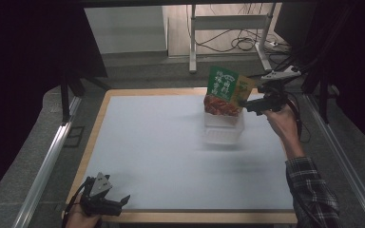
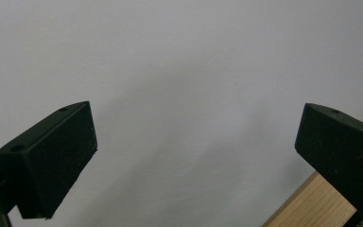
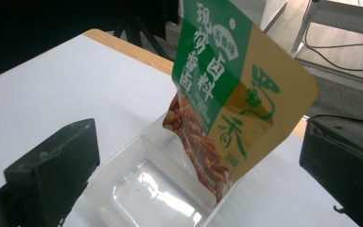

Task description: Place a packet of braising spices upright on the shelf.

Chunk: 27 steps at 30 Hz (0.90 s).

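1. Packet (image 1: 227, 91) stands tilted in the clear tray (image 1: 223, 129), just beside the right gripper (image 1: 247, 107); the left gripper (image 1: 123, 202) rests well apart at the near edge.
2. Left gripper view: jaws apart over bare mat (image 2: 179, 71).
3. Right gripper view: jaws wide, empty; packet (image 3: 227, 94) rises ahead between them.

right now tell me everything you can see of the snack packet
The snack packet is a flat, glossy pouch, green at the top with white characters and gold at one side with green script; its lower part shows a picture of reddish-brown strips. It stands tilted, its bottom edge inside the clear plastic tray, leaning on the tray's far wall. It looks sealed. The open right gripper is beside it without touching.
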Each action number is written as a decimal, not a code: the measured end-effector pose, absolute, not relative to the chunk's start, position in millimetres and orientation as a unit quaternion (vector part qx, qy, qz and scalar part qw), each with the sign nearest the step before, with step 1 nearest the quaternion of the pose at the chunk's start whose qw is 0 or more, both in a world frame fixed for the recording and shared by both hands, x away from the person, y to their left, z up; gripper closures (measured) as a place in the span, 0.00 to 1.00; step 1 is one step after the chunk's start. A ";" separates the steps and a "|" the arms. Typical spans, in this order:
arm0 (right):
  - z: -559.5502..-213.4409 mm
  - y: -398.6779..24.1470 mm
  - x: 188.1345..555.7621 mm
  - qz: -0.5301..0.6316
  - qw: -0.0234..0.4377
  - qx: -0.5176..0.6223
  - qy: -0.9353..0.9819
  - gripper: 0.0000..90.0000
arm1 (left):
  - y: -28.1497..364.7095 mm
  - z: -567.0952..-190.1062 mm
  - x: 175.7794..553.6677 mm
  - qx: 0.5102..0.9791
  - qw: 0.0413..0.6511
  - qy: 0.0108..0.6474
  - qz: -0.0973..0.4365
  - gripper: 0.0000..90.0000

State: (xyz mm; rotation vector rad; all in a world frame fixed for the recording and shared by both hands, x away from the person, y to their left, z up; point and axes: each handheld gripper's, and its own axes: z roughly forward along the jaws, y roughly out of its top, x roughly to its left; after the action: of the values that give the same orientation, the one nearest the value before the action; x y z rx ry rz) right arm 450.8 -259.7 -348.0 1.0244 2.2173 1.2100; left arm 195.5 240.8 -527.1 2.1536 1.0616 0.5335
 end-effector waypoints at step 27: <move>-371.1 -255.7 388.9 0.442 0.195 0.340 0.807 0.00 | 239.5 -527.3 195.1 0.827 0.331 0.405 0.207 0.00</move>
State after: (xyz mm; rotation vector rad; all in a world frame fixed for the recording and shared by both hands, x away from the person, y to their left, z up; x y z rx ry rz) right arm 388.9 -255.7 -371.1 0.9538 2.2622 1.2386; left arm 195.1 239.5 -527.3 2.1611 1.0581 0.5407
